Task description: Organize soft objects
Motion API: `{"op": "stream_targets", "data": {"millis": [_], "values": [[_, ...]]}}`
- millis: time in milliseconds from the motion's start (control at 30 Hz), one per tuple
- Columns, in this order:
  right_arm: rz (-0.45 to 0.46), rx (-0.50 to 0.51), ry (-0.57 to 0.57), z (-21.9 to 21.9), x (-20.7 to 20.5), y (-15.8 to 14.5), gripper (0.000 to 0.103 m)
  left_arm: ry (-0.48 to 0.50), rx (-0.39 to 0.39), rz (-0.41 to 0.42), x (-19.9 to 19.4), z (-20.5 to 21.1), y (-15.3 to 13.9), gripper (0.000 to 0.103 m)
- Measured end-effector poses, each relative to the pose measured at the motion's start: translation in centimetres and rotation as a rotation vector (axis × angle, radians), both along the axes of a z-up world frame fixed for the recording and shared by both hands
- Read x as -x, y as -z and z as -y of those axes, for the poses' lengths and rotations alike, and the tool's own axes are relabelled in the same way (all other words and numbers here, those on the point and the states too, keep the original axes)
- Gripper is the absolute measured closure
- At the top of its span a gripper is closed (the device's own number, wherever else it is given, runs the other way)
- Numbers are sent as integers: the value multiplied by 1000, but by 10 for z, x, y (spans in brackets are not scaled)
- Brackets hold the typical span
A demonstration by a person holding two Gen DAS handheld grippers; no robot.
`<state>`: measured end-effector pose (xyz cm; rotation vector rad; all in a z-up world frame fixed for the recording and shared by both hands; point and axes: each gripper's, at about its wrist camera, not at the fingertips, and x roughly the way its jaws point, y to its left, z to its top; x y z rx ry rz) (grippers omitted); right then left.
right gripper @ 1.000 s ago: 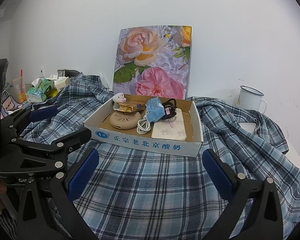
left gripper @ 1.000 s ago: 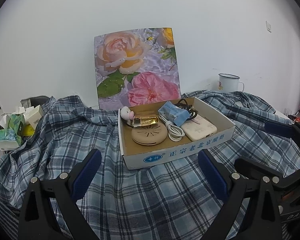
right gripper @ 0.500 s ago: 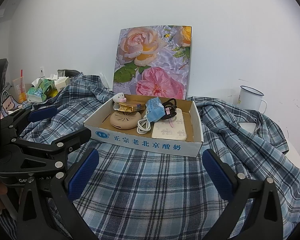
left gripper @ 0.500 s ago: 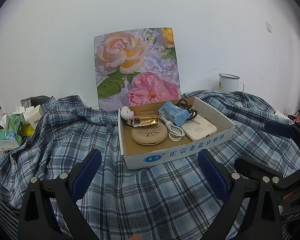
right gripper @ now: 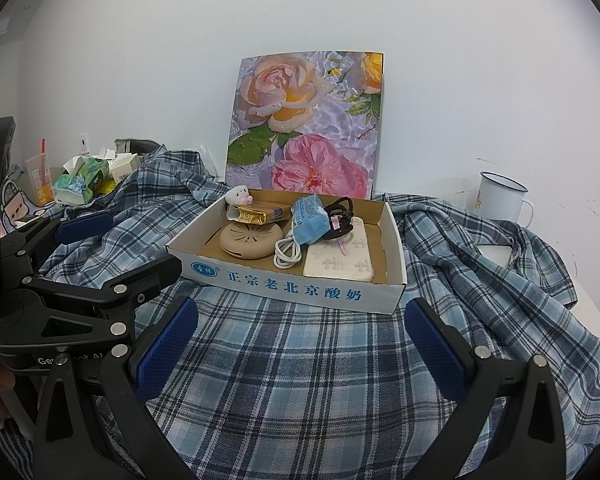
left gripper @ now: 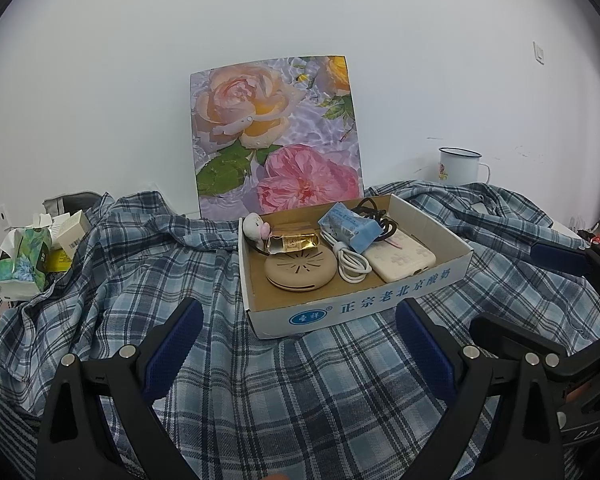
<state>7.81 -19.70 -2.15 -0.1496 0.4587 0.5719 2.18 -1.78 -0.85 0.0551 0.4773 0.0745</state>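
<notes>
White wall is seen behind a table [right gripper: 496, 256] draped with a blue plaid shirt [left gripper: 260, 380] [right gripper: 300, 360], the task's soft thing, which is spread flat beneath both tongs and bunched toward the back. On the shirt a shallow cardboard box [left gripper: 356, 308] [right gripper: 296, 284] is set, holding a round tan disc [left gripper: 300, 270] [right gripper: 251, 240], a coiled white cable [left gripper: 352, 266] [right gripper: 287, 254], a cream power bank [left gripper: 400, 258] [right gripper: 340, 260], a blue packet [left gripper: 350, 230] [right gripper: 310, 220], a gold wrapper [left gripper: 294, 243] [right gripper: 252, 214], black hair ties [left gripper: 376, 212] [right gripper: 340, 212] and a small plush toy [left gripper: 255, 227] [right gripper: 240, 196]. A flower picture [left gripper: 276, 136] [right gripper: 308, 124] is leaned against the wall just behind the box.

The left tongs [left gripper: 298, 344] are held apart over the shirt, gripping nothing; the right tongs [right gripper: 300, 340] are likewise apart and empty. Each pair is caught from the side in the other's view: the right tongs at the right edge of the left view, the left tongs at the left edge of the right view.

A white enamel mug [left gripper: 460, 168] [right gripper: 500, 196] stands far right near the wall. A tissue pack [left gripper: 22, 264] [right gripper: 80, 184] and small cartons lie far left; an orange drink cup [right gripper: 38, 182] is shown only by the right view.
</notes>
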Motion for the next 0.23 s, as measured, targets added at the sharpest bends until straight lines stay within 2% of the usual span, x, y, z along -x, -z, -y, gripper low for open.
{"op": "stream_targets", "data": {"millis": [233], "values": [[-1, 0, 0, 0, 0, 0, 0, 0, -1, 3, 0, 0, 0, 5]]}}
